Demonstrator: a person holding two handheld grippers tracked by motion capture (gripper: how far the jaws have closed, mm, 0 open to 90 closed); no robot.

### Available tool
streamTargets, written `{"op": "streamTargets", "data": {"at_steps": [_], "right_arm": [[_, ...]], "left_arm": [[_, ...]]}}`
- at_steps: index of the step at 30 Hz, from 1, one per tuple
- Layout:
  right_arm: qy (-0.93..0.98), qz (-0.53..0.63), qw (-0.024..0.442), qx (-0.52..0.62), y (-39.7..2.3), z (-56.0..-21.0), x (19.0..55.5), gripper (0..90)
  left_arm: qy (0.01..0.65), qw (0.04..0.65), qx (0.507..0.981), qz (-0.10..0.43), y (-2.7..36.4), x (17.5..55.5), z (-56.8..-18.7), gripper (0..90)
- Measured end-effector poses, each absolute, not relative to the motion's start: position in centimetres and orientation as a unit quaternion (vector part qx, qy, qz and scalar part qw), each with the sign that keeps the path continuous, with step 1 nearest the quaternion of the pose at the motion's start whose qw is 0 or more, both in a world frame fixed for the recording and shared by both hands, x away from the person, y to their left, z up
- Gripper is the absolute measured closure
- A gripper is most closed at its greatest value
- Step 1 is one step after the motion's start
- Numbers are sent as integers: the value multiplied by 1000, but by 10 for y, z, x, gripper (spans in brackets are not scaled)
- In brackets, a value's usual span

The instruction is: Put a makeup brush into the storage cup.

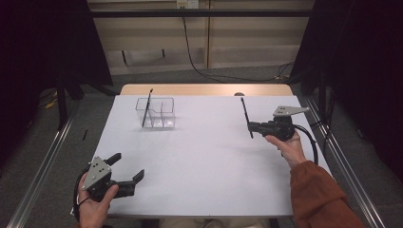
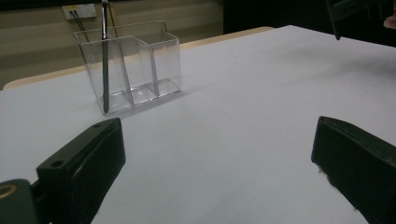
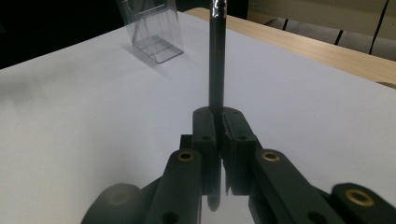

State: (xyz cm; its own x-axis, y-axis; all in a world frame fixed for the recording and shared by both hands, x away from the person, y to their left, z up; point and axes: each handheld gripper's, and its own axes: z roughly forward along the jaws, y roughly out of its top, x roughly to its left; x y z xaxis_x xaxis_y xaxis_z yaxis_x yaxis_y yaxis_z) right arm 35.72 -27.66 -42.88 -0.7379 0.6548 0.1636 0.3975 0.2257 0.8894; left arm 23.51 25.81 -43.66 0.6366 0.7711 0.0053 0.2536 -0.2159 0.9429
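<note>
Right gripper (image 1: 250, 127) clamps a dark pencil (image 1: 245, 115) near its lower end, well to the right of the clear organizer (image 1: 156, 113).

White table (image 1: 204, 161) carries the organizer toward its far left; one pencil (image 1: 147, 108) already leans in the organizer's left compartment. Left gripper (image 1: 127, 166) waits with jaws wide apart and nothing between them, well in front of the organizer. Judging by its look, the held pencil is light, stiff and smooth, so it could pivot or slip in a loose pinch; a hold closer to the middle would steady it, leaving the tip free to drop into a compartment.
</note>
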Motion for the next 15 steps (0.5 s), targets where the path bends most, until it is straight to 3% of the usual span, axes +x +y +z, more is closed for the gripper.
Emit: {"op": "streamTargets", "data": {"at_steps": [15], "right_arm": [[774, 537, 115, 317, -258, -422, 338, 848]], "left_arm": [[346, 522, 739, 248, 258, 235, -436, 28]]}}
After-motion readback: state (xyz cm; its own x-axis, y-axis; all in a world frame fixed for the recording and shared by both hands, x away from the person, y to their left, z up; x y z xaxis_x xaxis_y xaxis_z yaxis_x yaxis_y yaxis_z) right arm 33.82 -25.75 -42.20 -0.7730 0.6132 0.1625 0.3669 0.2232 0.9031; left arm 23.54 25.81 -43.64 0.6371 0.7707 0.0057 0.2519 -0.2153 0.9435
